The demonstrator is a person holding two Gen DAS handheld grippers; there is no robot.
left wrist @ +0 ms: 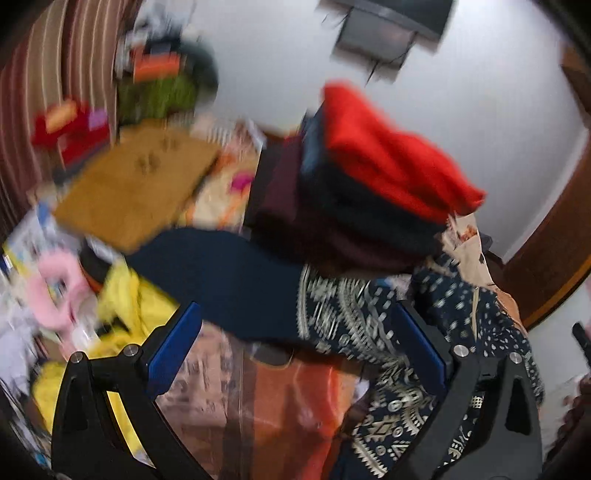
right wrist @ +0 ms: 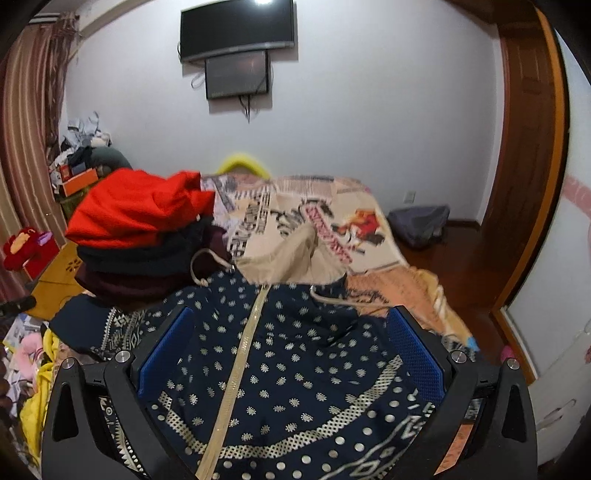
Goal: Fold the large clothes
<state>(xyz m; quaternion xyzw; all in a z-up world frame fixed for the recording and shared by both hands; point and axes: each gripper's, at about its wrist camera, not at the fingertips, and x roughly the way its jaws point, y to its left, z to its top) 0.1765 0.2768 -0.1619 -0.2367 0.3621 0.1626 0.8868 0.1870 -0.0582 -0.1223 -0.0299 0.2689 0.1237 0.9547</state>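
Note:
A navy garment (right wrist: 295, 369) with white dots, a patterned border and a beige zip strip lies spread on the bed, its beige-lined hood (right wrist: 291, 258) turned back at the far end. My right gripper (right wrist: 291, 310) is open just above it, a blue pad on either side of the zip. In the blurred left wrist view the garment's patterned part (left wrist: 354, 317) and a plain navy sleeve (left wrist: 229, 280) stretch across. My left gripper (left wrist: 295, 306) hangs open over the sleeve's edge and holds nothing. Just beyond stands a stack of folded clothes (right wrist: 140, 236) (left wrist: 369, 206), a red one on top.
The bed (right wrist: 332, 221) has a printed beige cover. On the floor to the left are a yellow garment (left wrist: 136, 306), a brown board (left wrist: 136, 184) and toys. A dark bag (right wrist: 421, 221) lies by the wooden door frame (right wrist: 524, 147). A screen (right wrist: 236, 29) hangs on the wall.

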